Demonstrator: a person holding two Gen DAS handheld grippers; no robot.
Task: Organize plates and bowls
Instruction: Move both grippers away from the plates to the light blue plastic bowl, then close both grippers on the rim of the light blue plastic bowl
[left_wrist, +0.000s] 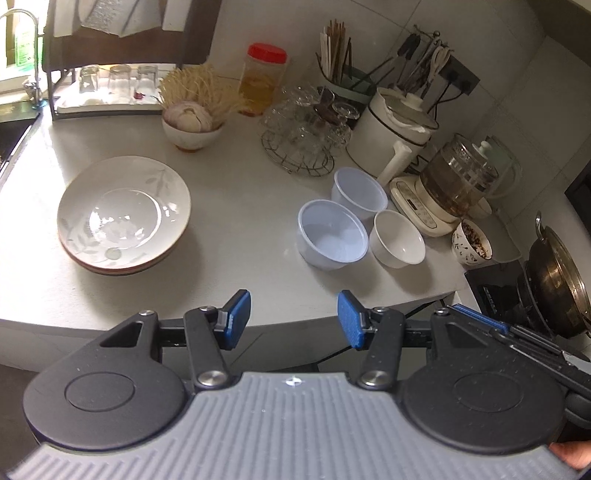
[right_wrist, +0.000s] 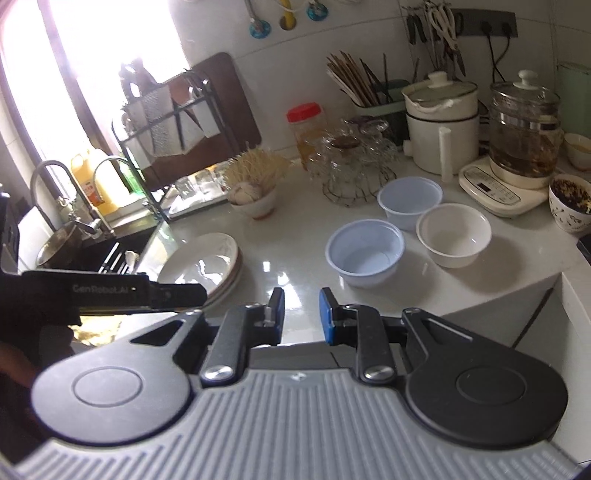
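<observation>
Plates (left_wrist: 123, 214) sit stacked on the white counter (left_wrist: 240, 221), the top one pale with a faint leaf pattern, and I take this stack as my landmark. Off to its right, well apart from it, stand three small bowls in a tight cluster: a bluish plastic bowl (left_wrist: 332, 238) nearest the counter's front edge, a second bluish plastic bowl (left_wrist: 359, 194) behind it, and a white bowl (left_wrist: 397, 239) just beside both. Behind the stack, toward the wall, a small bowl holding garlic (left_wrist: 192, 127) stands alone, and further right of that a wire basket of glassware (left_wrist: 303, 136).

My left gripper (left_wrist: 293, 319) hovers over the front edge of the counter, in front of the stack and to its right; its blue pads stand about half open with nothing between them. My right gripper (right_wrist: 302, 314) hangs over the same front edge, further right of the stack; its jaws are narrowed to a small gap, not fully closed, and they hold nothing, only bare counter showing through. In the right wrist view the stack (right_wrist: 207, 264) lies to the left of the jaws, partly hidden behind the black body of my left gripper.
</observation>
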